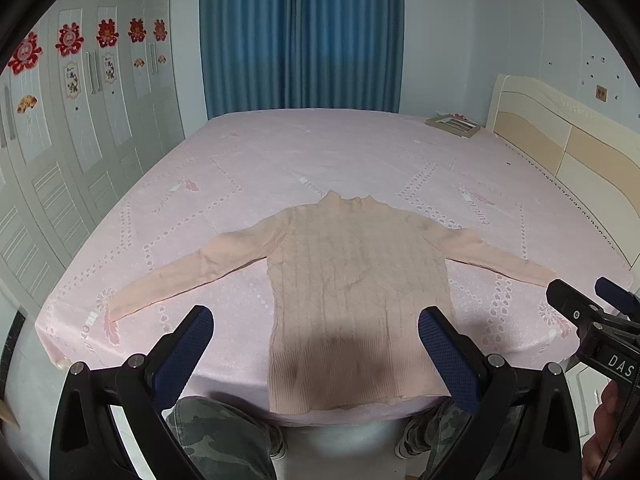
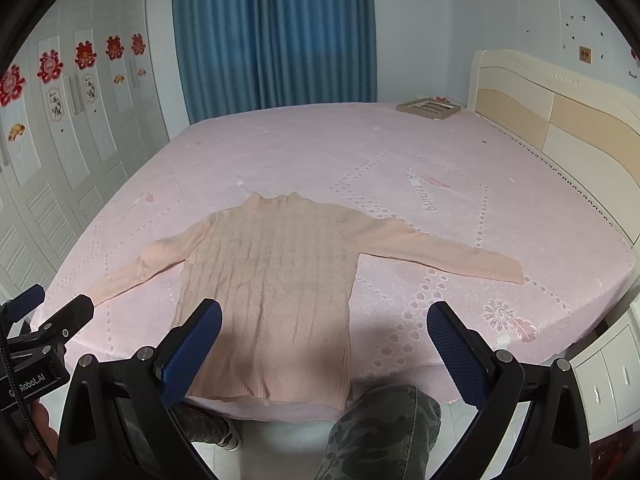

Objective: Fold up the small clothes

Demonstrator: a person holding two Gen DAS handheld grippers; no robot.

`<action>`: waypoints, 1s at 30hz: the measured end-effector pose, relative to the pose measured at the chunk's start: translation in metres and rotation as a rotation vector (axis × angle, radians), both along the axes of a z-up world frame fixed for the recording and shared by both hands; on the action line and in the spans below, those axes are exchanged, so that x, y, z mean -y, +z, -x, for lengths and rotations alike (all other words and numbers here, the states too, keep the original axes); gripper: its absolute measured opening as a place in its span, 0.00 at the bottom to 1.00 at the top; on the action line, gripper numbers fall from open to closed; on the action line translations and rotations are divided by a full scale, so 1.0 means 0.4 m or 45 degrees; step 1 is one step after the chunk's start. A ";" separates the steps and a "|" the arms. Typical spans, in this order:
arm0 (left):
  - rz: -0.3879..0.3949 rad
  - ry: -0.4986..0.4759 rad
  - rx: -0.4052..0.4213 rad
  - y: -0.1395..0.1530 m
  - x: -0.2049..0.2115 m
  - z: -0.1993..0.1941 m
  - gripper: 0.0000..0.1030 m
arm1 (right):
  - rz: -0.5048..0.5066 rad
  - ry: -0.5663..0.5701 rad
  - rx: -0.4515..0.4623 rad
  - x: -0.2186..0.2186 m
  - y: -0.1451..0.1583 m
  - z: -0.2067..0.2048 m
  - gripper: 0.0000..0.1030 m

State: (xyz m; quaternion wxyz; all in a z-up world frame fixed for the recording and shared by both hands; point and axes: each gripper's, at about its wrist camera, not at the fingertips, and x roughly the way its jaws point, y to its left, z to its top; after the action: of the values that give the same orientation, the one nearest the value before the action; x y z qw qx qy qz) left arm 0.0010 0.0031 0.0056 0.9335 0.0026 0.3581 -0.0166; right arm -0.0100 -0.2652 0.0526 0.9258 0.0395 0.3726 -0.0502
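Sweater flat on bed, sleeves spread, hem at near edge. Left hand-held gripper and right hand-held gripper wide open, empty, above hem. Folding not begun; next likely: pinch sleeve, fold inward.

"DAS" on right hand-held gripper

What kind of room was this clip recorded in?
A bedroom, most likely: a large bed with a cream headboard, a white wardrobe along one wall, and blue curtains. A pink sweater lies spread on it.
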 end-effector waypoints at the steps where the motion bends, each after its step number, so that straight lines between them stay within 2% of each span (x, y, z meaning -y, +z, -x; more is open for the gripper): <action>1: 0.001 0.001 -0.003 -0.001 -0.001 -0.002 1.00 | -0.002 0.002 -0.001 0.001 -0.001 -0.001 0.98; 30: 0.042 0.004 0.006 0.007 -0.012 0.009 1.00 | -0.039 0.029 0.001 -0.025 0.004 -0.008 0.98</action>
State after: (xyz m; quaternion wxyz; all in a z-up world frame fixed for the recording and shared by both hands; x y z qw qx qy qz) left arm -0.0025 0.0080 0.0083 0.9343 -0.0132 0.3556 -0.0211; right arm -0.0069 -0.2551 0.0541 0.9257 0.0493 0.3734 -0.0339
